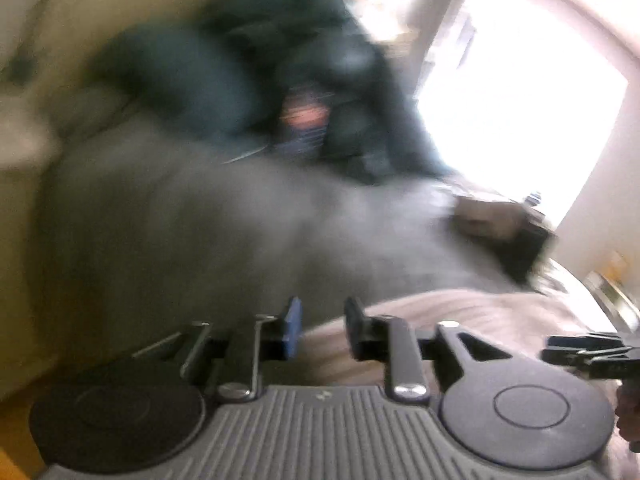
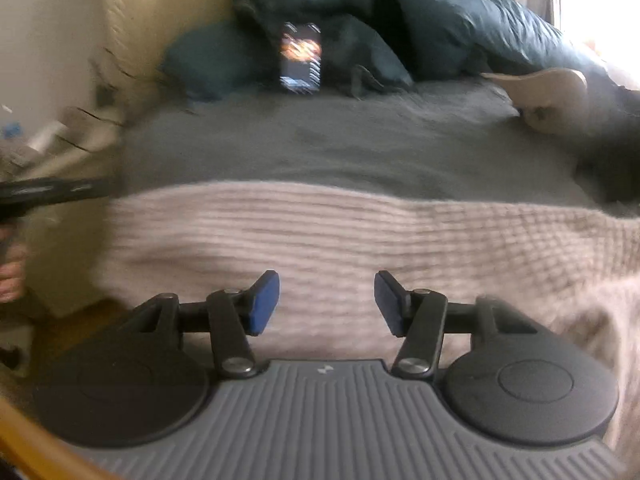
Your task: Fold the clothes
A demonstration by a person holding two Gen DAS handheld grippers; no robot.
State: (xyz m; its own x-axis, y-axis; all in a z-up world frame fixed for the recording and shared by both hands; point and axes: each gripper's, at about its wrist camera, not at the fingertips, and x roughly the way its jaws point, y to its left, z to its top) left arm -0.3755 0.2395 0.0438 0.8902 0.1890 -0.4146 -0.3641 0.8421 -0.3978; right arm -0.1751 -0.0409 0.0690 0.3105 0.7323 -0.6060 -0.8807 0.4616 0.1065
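Left gripper (image 1: pixel 322 330): jaws slightly parted, holding nothing, poised at the garment's edge.
Right gripper (image 2: pixel 327 303): jaws wide apart, empty, apparently lined up to pinch cloth.
Pale pink ribbed knit garment (image 2: pixel 360 232): spread on the grey blanket-covered bed (image 2: pixel 340 148), just beyond both grippers.
Lit rectangular phone (image 2: pixel 301 57): propped against dark teal bedding (image 2: pixel 440 16).

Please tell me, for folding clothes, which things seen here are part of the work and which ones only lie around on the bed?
Part of the work:
- pale ribbed knit garment
- left gripper, open, empty
- right gripper, open, empty

Only lying around:
- phone with lit screen
- dark teal duvet
- teal pillow
- grey bed cover
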